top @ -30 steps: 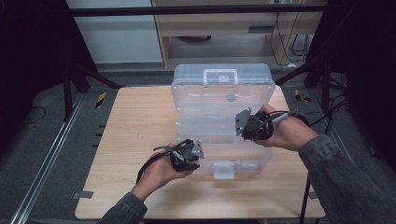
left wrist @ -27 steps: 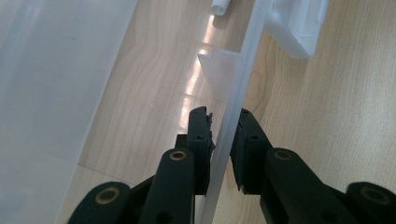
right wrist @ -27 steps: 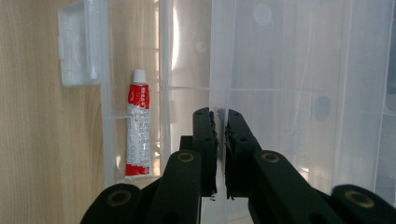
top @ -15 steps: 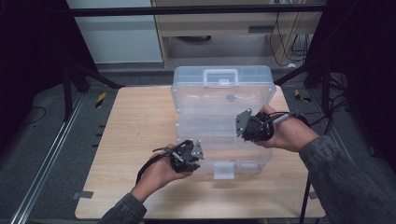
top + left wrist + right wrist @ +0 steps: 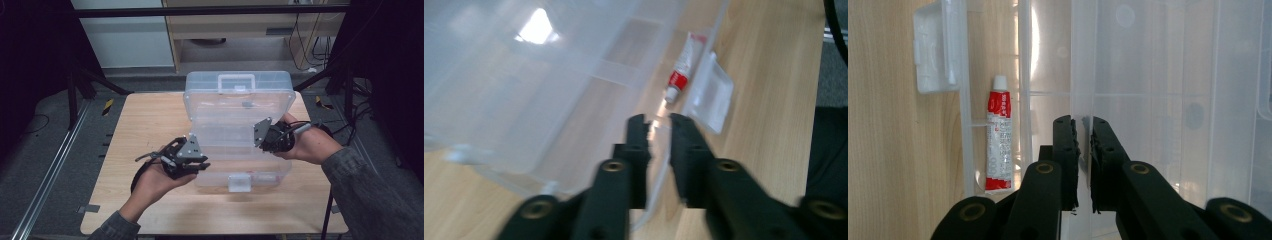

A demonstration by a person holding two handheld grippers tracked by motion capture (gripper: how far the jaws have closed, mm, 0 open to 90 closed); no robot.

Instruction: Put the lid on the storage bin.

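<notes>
Clear plastic storage box [image 5: 239, 120] sat mid-desk, lid [image 5: 237, 107] raised partway, directly between the two grippers. Right gripper [image 5: 263, 136] was at the lid's right edge; in the right gripper view its jaws were nearly closed, clamped on the thin translucent lid edge [image 5: 1082, 125]. Left gripper [image 5: 196, 161] sat at the box's front-left corner; in the left gripper view its jaws stood a narrow gap apart, straddling the box's thin front rim [image 5: 659, 150]; can't tell if they actually pinched it. Red-and-white tube [image 5: 998, 135] lay inside the box base, left of the right gripper's jaws and just below the white latch [image 5: 938, 50]. From the left gripper, the same tube [image 5: 681, 65] was ahead of the jaws, next to the latch [image 5: 711, 92]. Wooden desk [image 5: 140, 130] lay under everything.
</notes>
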